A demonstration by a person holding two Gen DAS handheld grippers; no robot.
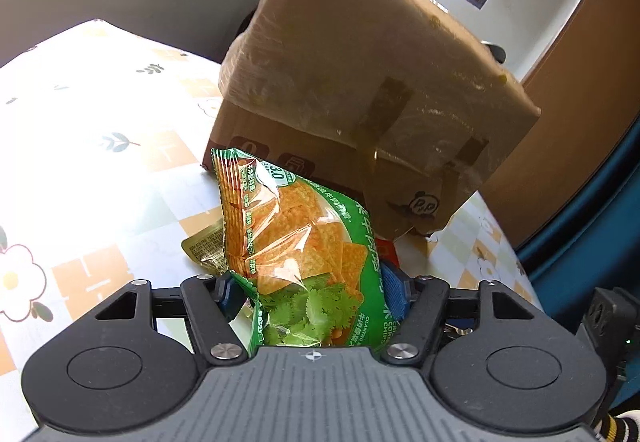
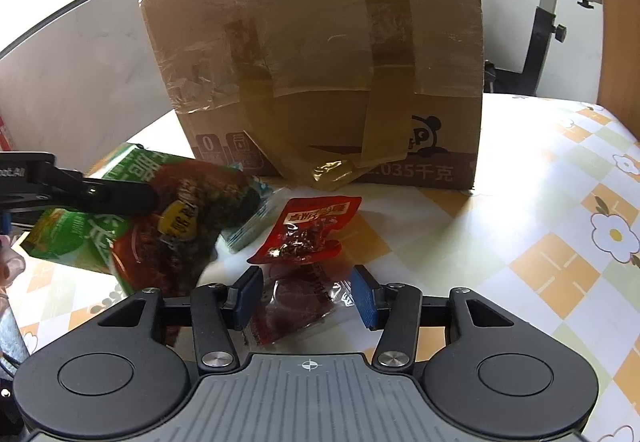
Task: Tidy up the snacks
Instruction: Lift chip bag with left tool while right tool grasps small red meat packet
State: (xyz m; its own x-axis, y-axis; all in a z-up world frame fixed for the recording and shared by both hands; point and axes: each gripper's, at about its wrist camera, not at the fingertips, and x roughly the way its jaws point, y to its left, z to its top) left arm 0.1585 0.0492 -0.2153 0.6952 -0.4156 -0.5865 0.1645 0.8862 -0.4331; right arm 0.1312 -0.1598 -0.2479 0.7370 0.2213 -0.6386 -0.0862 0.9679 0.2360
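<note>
My left gripper point(image 1: 314, 292) is shut on a green bag of corn chips point(image 1: 296, 242) and holds it tilted above the table, in front of a taped cardboard box point(image 1: 360, 82). In the right wrist view the same bag point(image 2: 160, 218) shows at the left, clamped by the left gripper's black fingers point(image 2: 108, 194). My right gripper point(image 2: 306, 296) is open, its blue pads either side of a small red snack packet point(image 2: 296, 306) on the table. A second red packet point(image 2: 310, 230) lies just beyond, before the box point(image 2: 320, 62).
A gold-green sachet point(image 1: 204, 248) lies under the chips bag. The table has a floral checked cloth point(image 2: 540, 242). An exercise bike point(image 2: 560, 2) stands behind the table at the right. A wooden door point(image 1: 580, 102) is at the right.
</note>
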